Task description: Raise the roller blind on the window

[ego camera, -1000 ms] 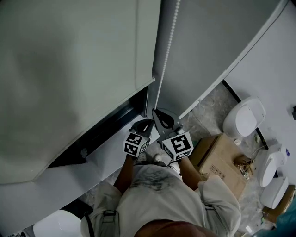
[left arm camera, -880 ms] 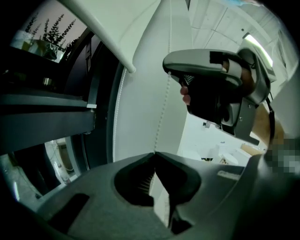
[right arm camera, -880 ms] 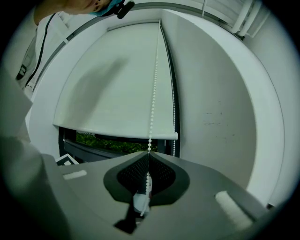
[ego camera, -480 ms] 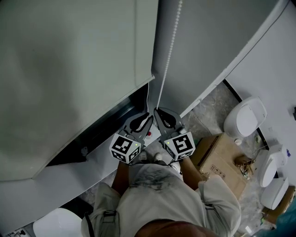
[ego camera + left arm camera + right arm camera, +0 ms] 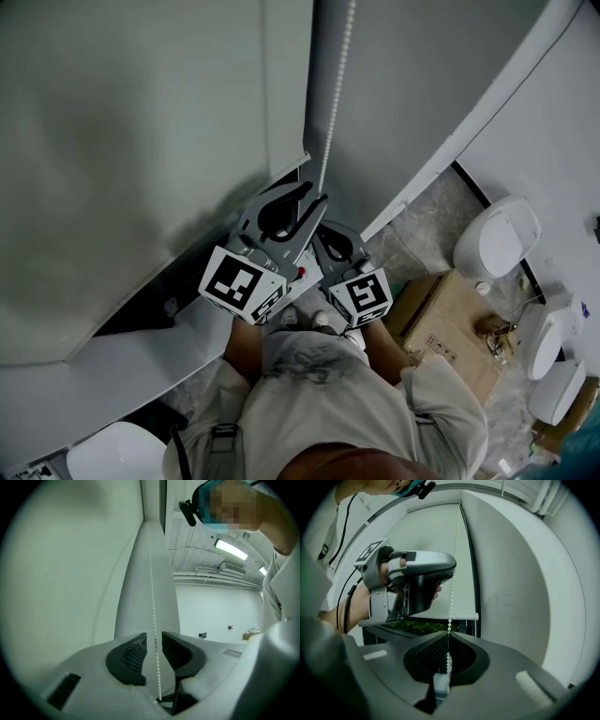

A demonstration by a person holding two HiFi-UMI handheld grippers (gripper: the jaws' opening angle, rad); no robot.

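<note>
Roller blind (image 5: 433,550): matte pale fabric, flat and smooth, with a rounded white bottom bar (image 5: 440,616). It hangs inside the dark window frame (image 5: 471,573) and covers all but a low strip, where green foliage (image 5: 417,626) shows.

Bead chain (image 5: 453,569): thin string of small round white beads, hanging straight down at the blind's right edge, just beside the frame.

Right gripper (image 5: 448,641): smooth grey shell, black pads with a knurled grid, clamped on the bead chain low down.

Left gripper (image 5: 154,639): same build, higher up the chain. Its jaws have just been opening and stand apart. The chain runs through the gap and neither pad presses it.

Brown cardboard box (image 5: 450,328) sits on the speckled floor (image 5: 422,225), off to the right.
</note>
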